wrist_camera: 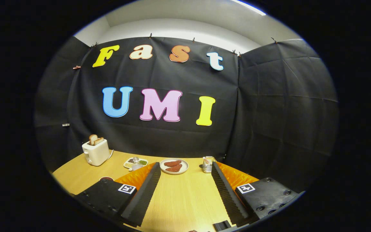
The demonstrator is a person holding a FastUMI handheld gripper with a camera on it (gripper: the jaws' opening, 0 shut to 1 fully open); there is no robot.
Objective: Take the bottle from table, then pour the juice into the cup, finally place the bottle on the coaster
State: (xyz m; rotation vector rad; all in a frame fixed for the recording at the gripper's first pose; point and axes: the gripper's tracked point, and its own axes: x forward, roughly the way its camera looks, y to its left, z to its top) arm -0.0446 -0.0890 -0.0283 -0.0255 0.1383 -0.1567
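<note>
A wooden table [79, 174] is seen spreading from the black cloth wall down toward the camera, with bare tabletop lying between the two fingers. The gripper [185, 169] is held above the table with its fingers spread wide, and nothing is gripped or touched by them. A white toaster [95, 151] with two slices of toast standing in its slots is set at the far left of the table, close to the wall, well apart from the fingers. A round white plate [174, 166] carrying reddish-brown pieces of food is placed just beyond the fingertips, between them. A small tray [135, 163] with compartments is found between the toaster and the plate, just beyond the left finger, and a small clear object stands on it; whether this is the bottle cannot be told. A small clear container [207, 164] is seen at the tip of the right finger. A dark round disc [106, 178], possibly the coaster, lies beside the left finger's base.
</note>
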